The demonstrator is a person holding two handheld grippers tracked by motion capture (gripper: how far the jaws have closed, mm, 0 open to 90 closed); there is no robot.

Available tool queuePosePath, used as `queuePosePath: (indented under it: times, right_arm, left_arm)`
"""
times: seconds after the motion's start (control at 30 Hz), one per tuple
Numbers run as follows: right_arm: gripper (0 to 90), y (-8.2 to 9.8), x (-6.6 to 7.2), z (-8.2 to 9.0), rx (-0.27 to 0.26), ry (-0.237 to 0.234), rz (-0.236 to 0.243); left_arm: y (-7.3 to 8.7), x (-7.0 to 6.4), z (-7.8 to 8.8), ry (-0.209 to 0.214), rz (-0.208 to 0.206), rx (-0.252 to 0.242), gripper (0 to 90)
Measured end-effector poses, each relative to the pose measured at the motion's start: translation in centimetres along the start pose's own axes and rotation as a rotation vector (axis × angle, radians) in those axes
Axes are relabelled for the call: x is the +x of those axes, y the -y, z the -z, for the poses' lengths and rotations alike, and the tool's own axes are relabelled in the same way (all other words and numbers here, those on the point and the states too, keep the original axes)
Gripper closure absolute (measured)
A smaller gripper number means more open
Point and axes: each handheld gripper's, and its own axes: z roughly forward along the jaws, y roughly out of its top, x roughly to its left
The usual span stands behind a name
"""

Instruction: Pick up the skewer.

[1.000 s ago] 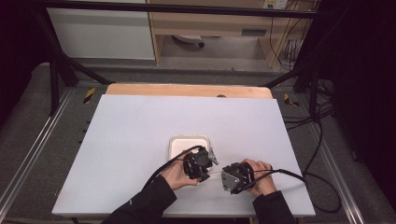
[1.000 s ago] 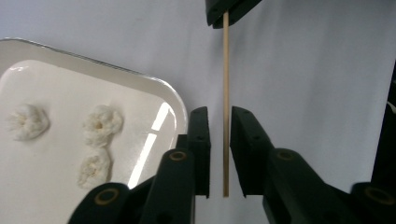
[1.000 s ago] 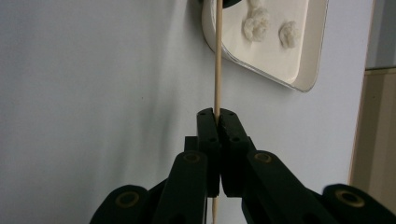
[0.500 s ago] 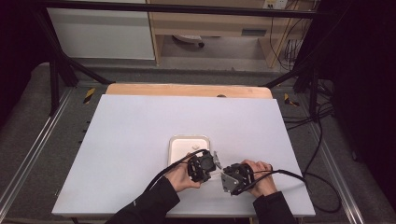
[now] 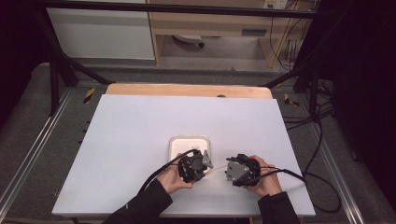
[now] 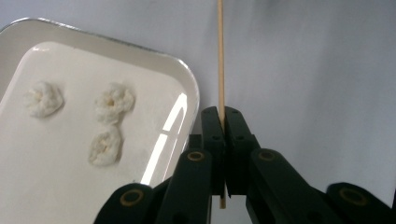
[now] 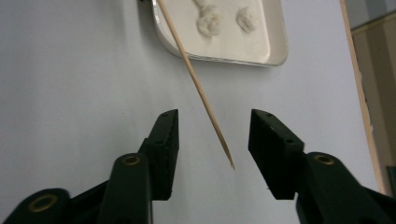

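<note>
A thin wooden skewer [image 6: 220,56] runs straight out from my left gripper [image 6: 223,112], which is shut on it near its blunt end. In the high view the left gripper [image 5: 204,161] sits at the tray's near right corner, and the skewer [image 5: 217,164] reaches across to my right gripper [image 5: 228,170]. The right gripper [image 7: 212,126] has just been opening. The skewer's pointed tip [image 7: 224,151] hangs between its jaws, touching neither pad. Three white puffy pieces [image 6: 114,99] lie in the white tray [image 6: 189,86].
The tray [image 5: 175,143] rests on a white table sheet [image 5: 130,140], near its front middle. A wooden board edge [image 5: 187,89] runs along the back. The person's dark sleeves enter from the bottom, and a cable [image 5: 289,173] trails right.
The two grippers have drawn slightly apart along the skewer. The tray has stayed put.
</note>
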Motion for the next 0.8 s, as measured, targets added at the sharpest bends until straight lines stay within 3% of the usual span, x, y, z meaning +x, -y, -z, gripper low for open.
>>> queuePosePath:
  times: [0.17,0.47,0.63,0.8]
  right_arm:
    - [40.8,1.0,-0.5,0.1,-0.032,0.004,-0.164]
    - [27.2,2.9,-0.8,-0.5,-0.047,-0.024,-0.447]
    - [21.3,3.3,-0.9,-0.5,-0.056,-0.027,-0.551]
    - [16.3,3.6,-1.0,-0.7,-0.057,-0.041,-0.626]
  left_arm:
    - [1.6,0.3,0.8,-0.019,0.036,-0.031,88.3]
    - [4.8,0.9,2.5,-0.053,0.129,-0.148,88.3]
    - [6.8,1.1,3.2,-0.080,0.198,-0.217,88.2]
    - [8.8,1.1,3.7,-0.116,0.254,-0.267,88.2]
